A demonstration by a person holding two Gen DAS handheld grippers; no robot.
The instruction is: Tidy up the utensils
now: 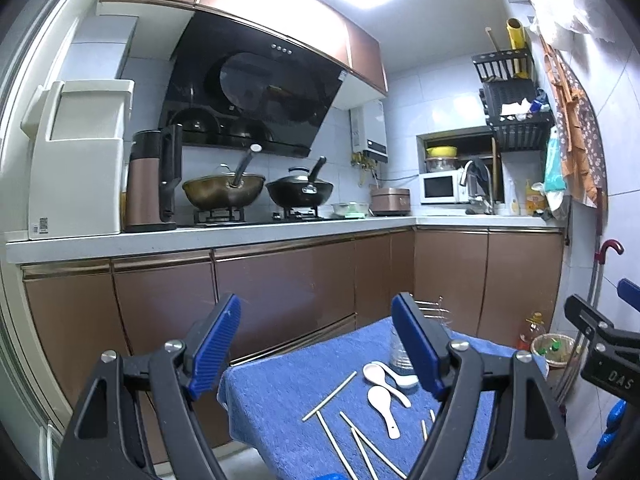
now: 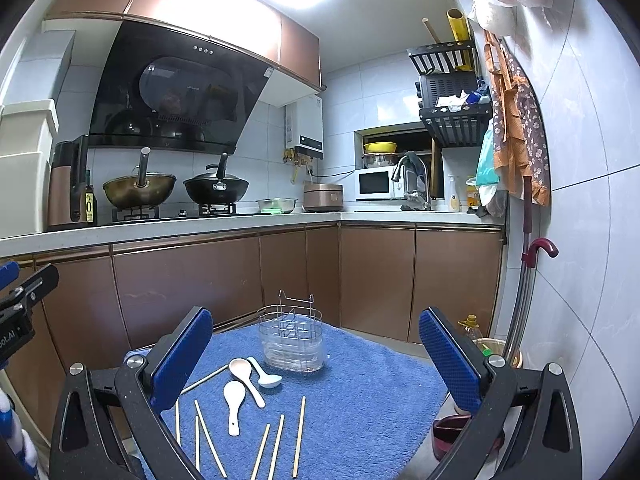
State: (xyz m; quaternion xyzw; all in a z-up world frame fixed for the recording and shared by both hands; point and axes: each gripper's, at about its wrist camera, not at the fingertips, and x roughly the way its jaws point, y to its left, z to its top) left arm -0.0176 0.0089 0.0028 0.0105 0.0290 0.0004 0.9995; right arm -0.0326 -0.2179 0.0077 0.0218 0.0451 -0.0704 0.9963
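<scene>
Both grippers, left gripper (image 1: pixel 316 344) and right gripper (image 2: pixel 316 360), spread, empty. Chopsticks (image 2: pixel 298 436) and ceramic spoons (image 2: pixel 234 400) loose on blue towel (image 2: pixel 368 400) before wire caddy (image 2: pixel 291 340). Chopsticks light, thin, roll-prone: pinch mid-shaft. Spoons slick, breakable: take handles.

On my right gripper (image 1: pixel 610 364), seen from my left wrist camera, I can read the white letters "DAS". On my left gripper (image 2: pixel 16 322), I read "oot.AI". A dark bottle (image 2: pixel 90 205) near the stove has a big "0" on its label.
</scene>
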